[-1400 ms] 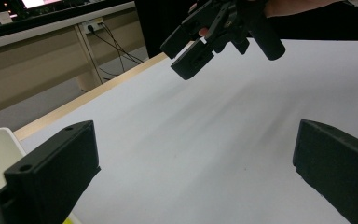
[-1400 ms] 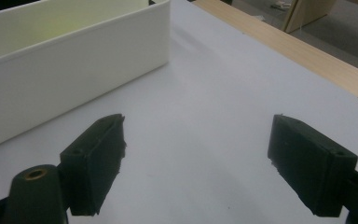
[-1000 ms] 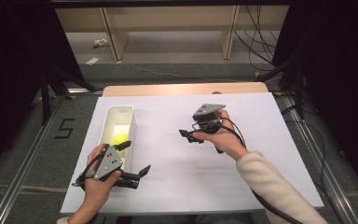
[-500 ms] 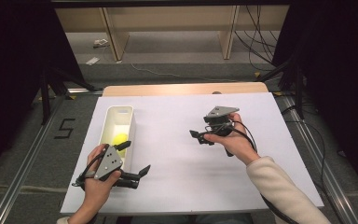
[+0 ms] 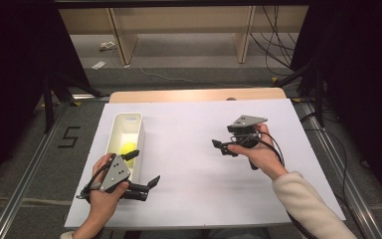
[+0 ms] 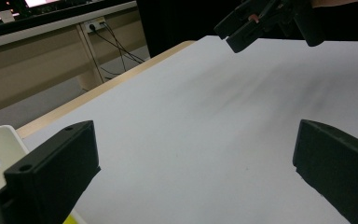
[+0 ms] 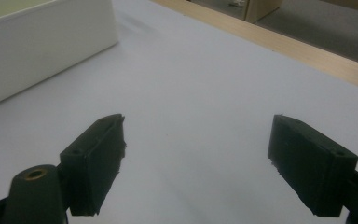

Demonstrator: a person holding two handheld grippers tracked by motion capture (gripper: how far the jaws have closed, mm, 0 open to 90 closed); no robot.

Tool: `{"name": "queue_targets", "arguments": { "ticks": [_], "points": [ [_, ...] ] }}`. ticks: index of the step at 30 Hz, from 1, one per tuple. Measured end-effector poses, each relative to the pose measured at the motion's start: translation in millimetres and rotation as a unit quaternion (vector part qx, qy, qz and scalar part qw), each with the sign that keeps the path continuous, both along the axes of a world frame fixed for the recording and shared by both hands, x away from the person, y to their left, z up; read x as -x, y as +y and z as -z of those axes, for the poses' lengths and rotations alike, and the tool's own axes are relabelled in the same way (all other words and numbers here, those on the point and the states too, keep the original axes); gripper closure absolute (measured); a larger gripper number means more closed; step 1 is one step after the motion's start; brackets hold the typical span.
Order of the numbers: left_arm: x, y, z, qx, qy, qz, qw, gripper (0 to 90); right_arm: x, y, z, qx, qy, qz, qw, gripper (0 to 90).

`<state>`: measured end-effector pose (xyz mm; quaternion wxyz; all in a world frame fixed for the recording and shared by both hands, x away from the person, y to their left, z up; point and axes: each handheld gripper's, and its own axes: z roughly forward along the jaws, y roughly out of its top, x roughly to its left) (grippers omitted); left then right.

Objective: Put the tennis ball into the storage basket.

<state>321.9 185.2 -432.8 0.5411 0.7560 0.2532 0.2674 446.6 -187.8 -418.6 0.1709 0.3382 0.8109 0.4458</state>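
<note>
while both pairs of tongs hang empty over the white worktop (image 5: 199,199), the thing nearest the work is a small yellow-green ball (image 5: 127,149) lying inside the long white bin (image 5: 115,130) at the left side of the sheet. the left tongs (image 5: 146,170) sit just beside the bin's near end, jaws spread wide apart with nothing between them; in the left gripper view only bare worktop lies between the two black pads, and a corner of the bin (image 6: 0,144) shows at the lower left. the right tongs (image 5: 220,146) hover well apart from the bin, toward the middle-right of the sheet, also released; the right gripper view looks across bare worktop toward the bin's outer wall (image 7: 46,44).

judging by its looks, the ball is light and round, possibly a little soft, though its surface cannot be made out. a round thing like that will likely roll or squirt out if pinched off-centre, so the pads should close across its widest middle, coming straight down from above between the bin's walls. the bin seems stiff plastic and light too, apt to slide on the smooth sheet if nudged; steadying its rim may help. the narrow channel leaves little room for wide-spread jaws, so they would best be aligned along the bin's length.
</note>
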Motion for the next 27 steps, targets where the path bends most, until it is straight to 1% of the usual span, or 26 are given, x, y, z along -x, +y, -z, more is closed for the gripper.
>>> {"name": "queue_targets", "arguments": {
  "ticks": [9, 27],
  "points": [
    [0.1, -0.3, 0.1, -0.002, 0.0, 0.0, 1.0, 0.0, 6.2, -13.3, 1.7, -0.001, -0.002, 0.009, 1.0, 19.4],
    [0.1, -0.1, 0.1, -0.002, 0.0, -0.001, 1.0, 0.0, 15.6, -39.8, 4.7, -0.005, 0.003, 0.033, 0.9994, 19.9]
  ]
}}
